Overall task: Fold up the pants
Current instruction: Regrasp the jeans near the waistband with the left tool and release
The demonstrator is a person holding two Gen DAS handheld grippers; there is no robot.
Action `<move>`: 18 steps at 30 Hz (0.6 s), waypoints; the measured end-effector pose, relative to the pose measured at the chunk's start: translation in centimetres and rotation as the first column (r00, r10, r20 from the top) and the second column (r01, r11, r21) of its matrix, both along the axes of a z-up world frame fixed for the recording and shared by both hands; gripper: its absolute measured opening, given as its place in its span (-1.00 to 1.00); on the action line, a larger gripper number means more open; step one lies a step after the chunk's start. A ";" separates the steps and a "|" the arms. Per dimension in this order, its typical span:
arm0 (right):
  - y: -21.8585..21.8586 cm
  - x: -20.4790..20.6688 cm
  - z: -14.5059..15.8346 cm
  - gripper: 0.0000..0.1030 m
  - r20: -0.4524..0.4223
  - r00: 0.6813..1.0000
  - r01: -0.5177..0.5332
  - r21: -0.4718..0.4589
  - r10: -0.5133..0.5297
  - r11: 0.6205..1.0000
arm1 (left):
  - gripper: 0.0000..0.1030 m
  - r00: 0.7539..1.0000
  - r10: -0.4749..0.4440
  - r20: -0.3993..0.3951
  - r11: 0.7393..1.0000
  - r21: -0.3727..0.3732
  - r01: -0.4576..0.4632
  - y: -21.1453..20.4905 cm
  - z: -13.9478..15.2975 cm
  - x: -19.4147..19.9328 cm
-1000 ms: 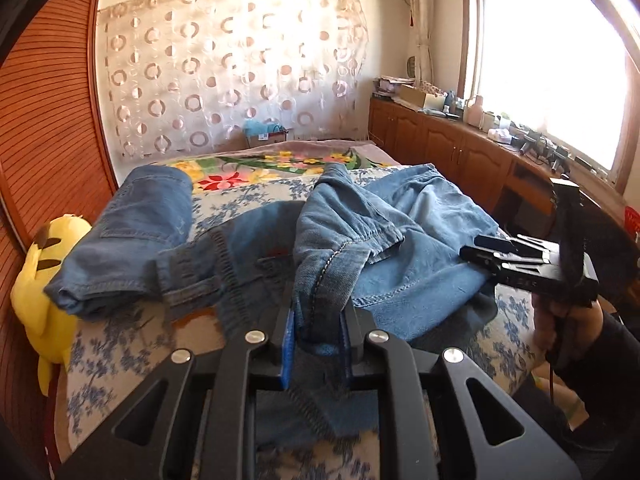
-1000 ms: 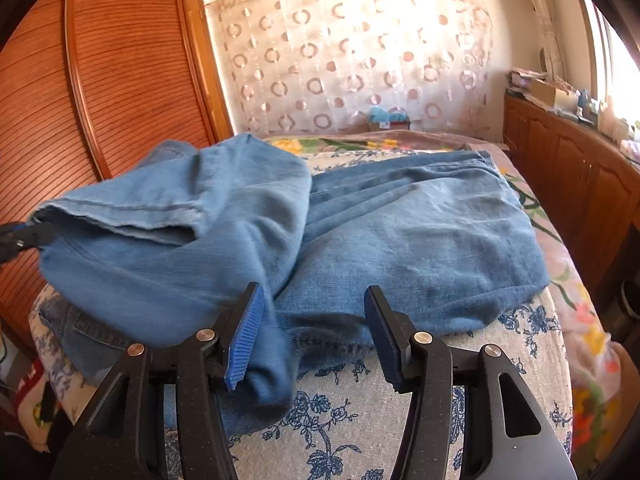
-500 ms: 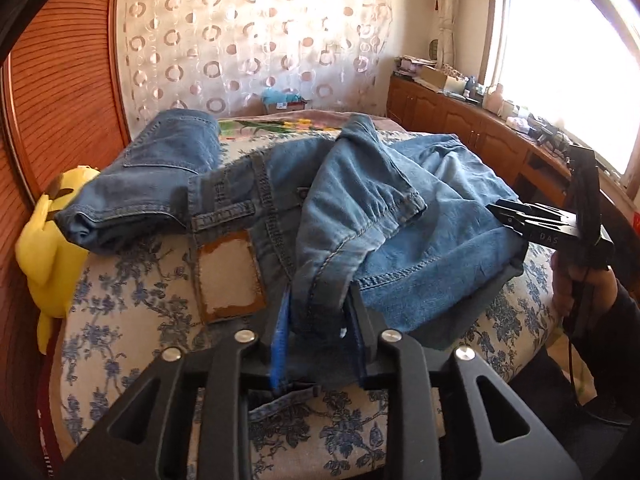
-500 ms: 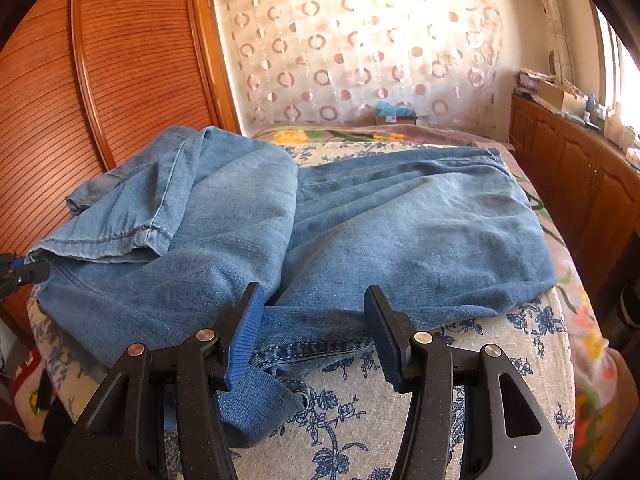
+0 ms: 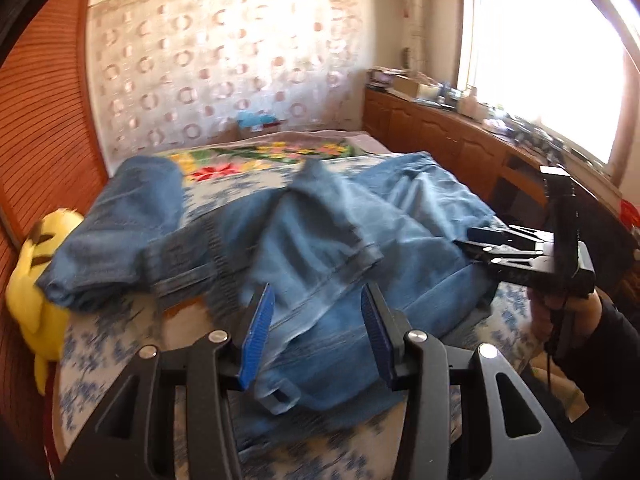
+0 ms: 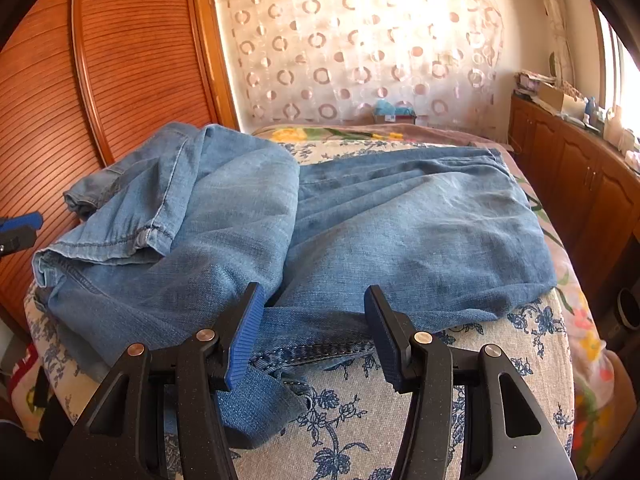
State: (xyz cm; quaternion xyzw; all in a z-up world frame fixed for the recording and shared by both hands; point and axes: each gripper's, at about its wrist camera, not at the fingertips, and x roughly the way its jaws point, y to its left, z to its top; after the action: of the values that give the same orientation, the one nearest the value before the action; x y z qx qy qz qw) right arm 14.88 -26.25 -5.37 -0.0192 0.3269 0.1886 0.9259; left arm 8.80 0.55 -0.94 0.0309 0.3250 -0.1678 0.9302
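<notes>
The jeans [image 6: 400, 232] lie in a loose heap across the near end of the bed [image 6: 532, 344], one part flat toward two o'clock in my right view and a leg flopped back over itself toward ten o'clock, its hem [image 6: 116, 248] facing me. My left tool [image 5: 316, 328] has just been opening; its blue pads stand apart with denim lying slack between them, not pinched. My right tool [image 6: 316, 328] is parted too, hovering over the near edge of the cloth where a stitched seam [image 6: 316, 350] runs across at six o'clock, and nothing is gripped. Denim like this looks to me fairly heavy and limp: it will sag and drag from any single pinch, and it will hold creases only where I press it flat. It is not slippery, so the ribbed pads should bite well. I judge the best holds are the doubled, stitched places, the hem and the waistband, since those thick edges will not slide out. Taking two corners at once, one tool each, should keep the fold square. A yellow plush toy [image 5: 36, 280] sits at nine o'clock beside the bed, clear of the cloth.
</notes>
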 end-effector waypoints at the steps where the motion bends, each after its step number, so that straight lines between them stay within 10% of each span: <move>1: 0.0 0.0 0.0 0.03 0.000 1.000 0.000 0.000 0.000 1.000 | -0.12 1.000 -0.014 -0.001 1.000 0.005 0.014 -0.7 0.0 0.4; 15: 0.1 -0.2 0.0 0.03 0.002 1.000 -0.004 -0.002 0.004 1.000 | -0.12 0.984 -0.032 -0.178 0.988 0.140 0.058 -7.4 -5.0 8.4; 18: 0.1 -0.2 0.0 0.03 0.003 1.000 -0.004 -0.002 0.004 1.000 | -0.48 0.987 0.006 -0.159 0.982 0.189 0.025 -7.6 -5.3 9.2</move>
State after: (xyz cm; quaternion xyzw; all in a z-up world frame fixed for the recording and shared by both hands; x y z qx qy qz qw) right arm 14.68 -26.16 -5.40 -0.0210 0.3258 0.1901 0.9259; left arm 18.01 -7.03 -6.22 0.1079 0.4127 -0.1422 0.8932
